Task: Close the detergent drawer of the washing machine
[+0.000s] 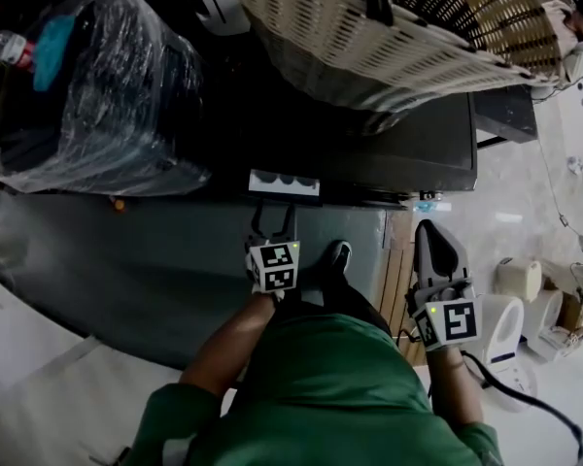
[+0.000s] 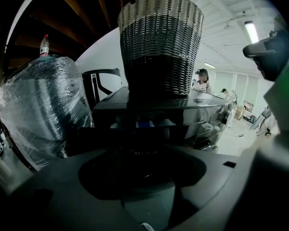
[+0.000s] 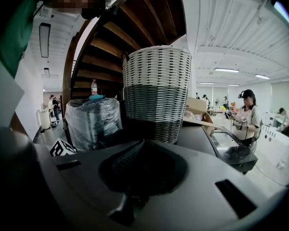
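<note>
The detergent drawer [image 1: 284,183] sticks out from the front of the washing machine [image 1: 408,153] (white compartments showing). The left gripper [image 1: 274,217] is wide and empty, just before this drawer. The right gripper [image 1: 429,231], jaws together, holds nothing near the machine's right corner.

A green top [image 1: 321,396] with sleeves is worn, and a dark shoe [image 1: 339,256]; the left gripper [image 1: 273,214] is built black and thin-jawed, topped by a white marker cube [image 1: 274,267]; the right gripper [image 1: 432,236] is shelled in grey; its own marker cube [image 1: 454,321] is flanked by a small green light [image 1: 433,311], and a black cable [image 1: 525,396] is attached.
</note>
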